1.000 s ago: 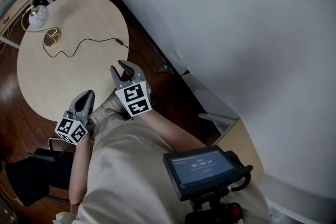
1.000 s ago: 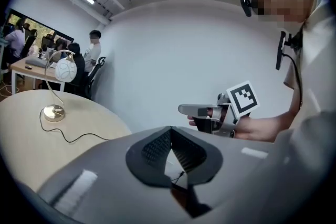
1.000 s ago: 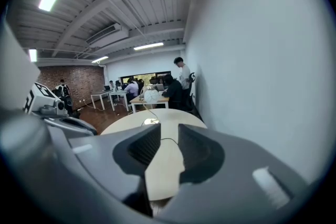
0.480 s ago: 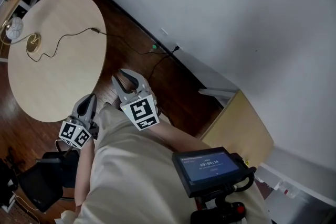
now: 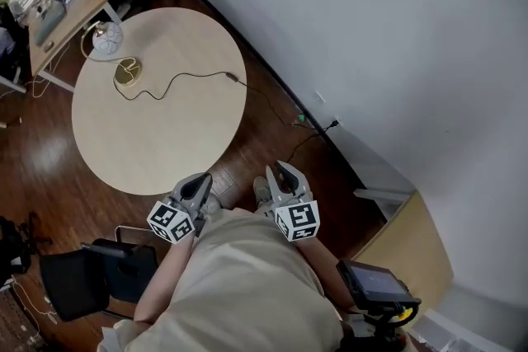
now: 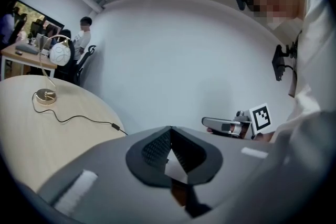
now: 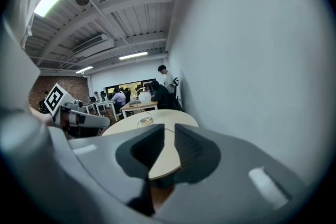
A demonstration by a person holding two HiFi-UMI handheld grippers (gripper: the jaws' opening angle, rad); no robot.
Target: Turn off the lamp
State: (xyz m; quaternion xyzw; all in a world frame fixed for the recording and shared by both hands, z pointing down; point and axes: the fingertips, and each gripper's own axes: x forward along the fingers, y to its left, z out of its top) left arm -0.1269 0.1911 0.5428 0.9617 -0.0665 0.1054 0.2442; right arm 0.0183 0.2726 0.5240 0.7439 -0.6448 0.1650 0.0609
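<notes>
- The lamp [image 5: 108, 38] stands at the far edge of the round desk [image 5: 165, 140]. Its white globe hangs over a brass-coloured foot [image 5: 126, 72]. None of your views settles whether the globe is lit.
- From the lamp's foot a dark cord [image 5: 177, 78] snakes across the desk toward the wall. A small dark lump [image 5: 232, 78] sits on it near the desk's edge. I judge that to be the switch, placed on the cord where it is easy to reach.
- Past the lump, away from the lamp, the cord drops to the floor and runs to a wall socket [image 5: 332, 124].
- Both your tools are well apart from the lamp, off the desk's near edge and close to your body. They point roughly toward the lamp, so it shows in both gripper views.
- Your left tool [image 5: 196, 187] is clenched, its tips meeting, with nothing in it.
- Your right tool [image 5: 280, 176] has just been closing its jaws. A narrow gap remains, and only the desk shows through it, with nothing held.
- With neither tool near the lamp or cord, this fits walking up to the lamp as well as stepping away from it.
- Beyond the lamp stands a second desk [image 5: 62, 8] with laptops, and a dark chair [image 5: 99, 276] sits nearest your left side.
</notes>
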